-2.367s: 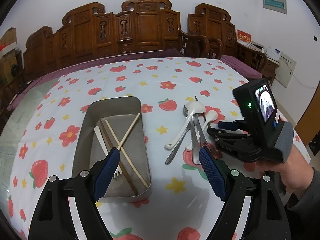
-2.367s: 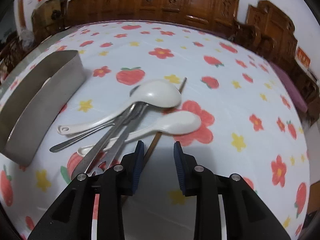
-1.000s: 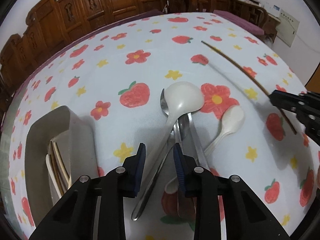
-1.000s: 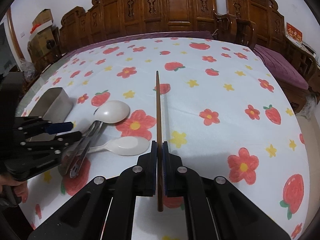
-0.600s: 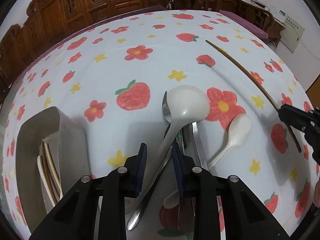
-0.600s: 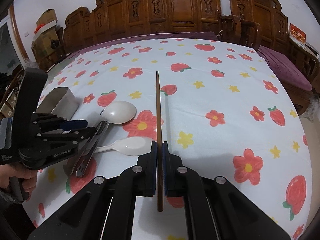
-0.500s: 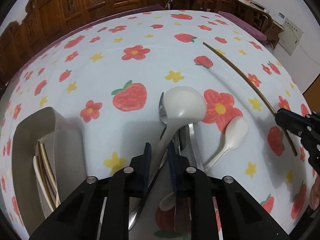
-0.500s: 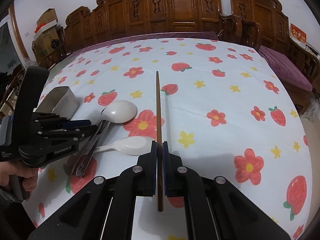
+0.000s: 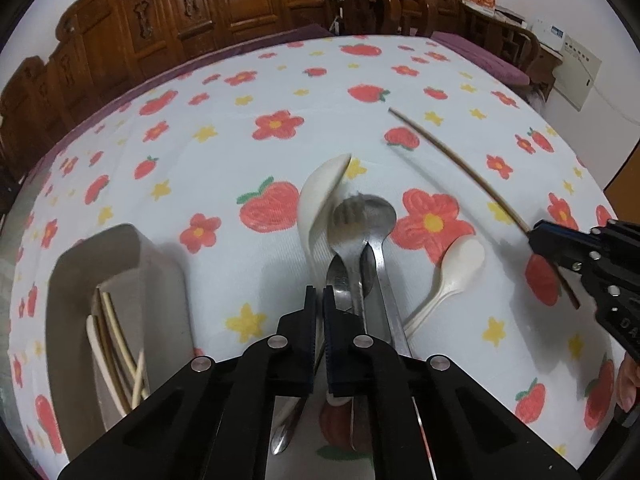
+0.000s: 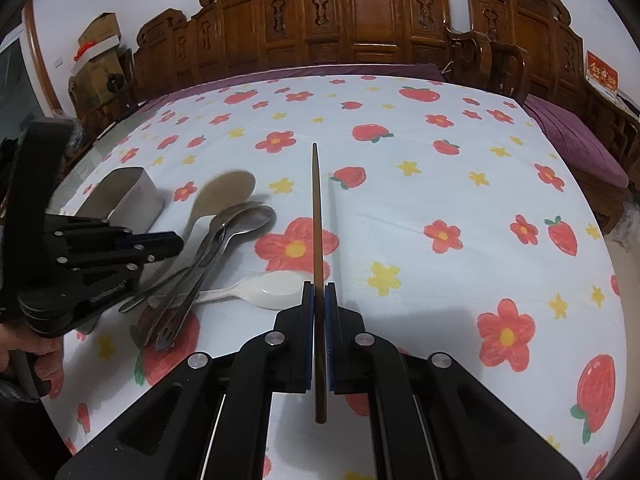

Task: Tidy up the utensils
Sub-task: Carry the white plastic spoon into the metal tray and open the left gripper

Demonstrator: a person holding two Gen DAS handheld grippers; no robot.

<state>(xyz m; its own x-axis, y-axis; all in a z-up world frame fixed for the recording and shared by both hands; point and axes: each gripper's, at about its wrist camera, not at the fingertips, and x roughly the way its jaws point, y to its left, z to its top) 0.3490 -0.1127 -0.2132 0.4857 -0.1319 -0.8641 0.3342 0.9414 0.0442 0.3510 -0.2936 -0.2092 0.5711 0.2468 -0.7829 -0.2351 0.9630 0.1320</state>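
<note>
My left gripper (image 9: 319,300) is shut on the handle of the large white spoon (image 9: 318,196), which is tipped up on its edge above the metal fork (image 9: 347,220) and metal spoon (image 9: 378,216). A small white spoon (image 9: 456,268) lies to their right on the cloth. My right gripper (image 10: 319,292) is shut on a brown chopstick (image 10: 318,232), held level above the table; it also shows in the left wrist view (image 9: 460,164). The left gripper appears at the left of the right wrist view (image 10: 160,242).
A steel tray (image 9: 76,280) at the left holds chopsticks (image 9: 116,344) and a white utensil. The table wears a white cloth with strawberries and flowers (image 10: 440,184). Carved wooden chairs (image 10: 360,12) line the far edge.
My left gripper closed on the big white spoon's handle and tipped the spoon up onto its edge. My right gripper keeps the chopstick lifted, nearly still.
</note>
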